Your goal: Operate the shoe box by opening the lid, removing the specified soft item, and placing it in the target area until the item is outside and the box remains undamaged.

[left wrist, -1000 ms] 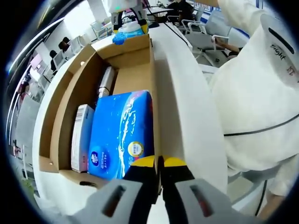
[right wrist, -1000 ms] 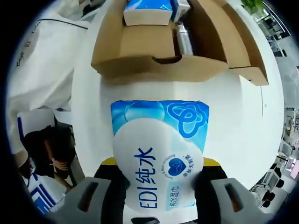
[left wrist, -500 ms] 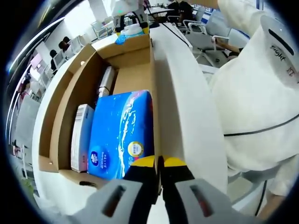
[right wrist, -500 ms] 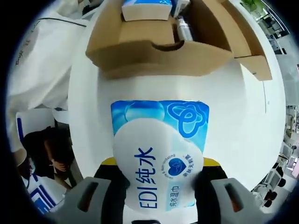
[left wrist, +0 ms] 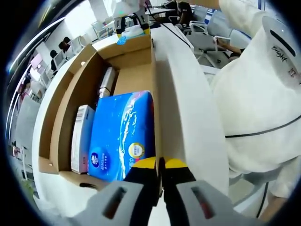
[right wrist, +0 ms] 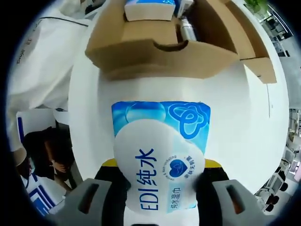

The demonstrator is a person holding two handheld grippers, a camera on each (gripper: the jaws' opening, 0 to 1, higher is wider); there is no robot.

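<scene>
Left gripper view: the left gripper [left wrist: 160, 165] has its jaws pressed on the near wall of the open box [left wrist: 70, 80], beside a blue pack [left wrist: 121, 134]. Right gripper view: the right gripper [right wrist: 160, 172] pinches the wipes [right wrist: 160, 155] above the table [right wrist: 244, 117], outside the box.

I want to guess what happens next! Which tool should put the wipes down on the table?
The right tool. It is shut on the wipes, held above the bare white table outside the box. The left tool is shut on the box's edge, probably steadying it.

bright office, chairs [left wrist: 200, 28] behind
</scene>
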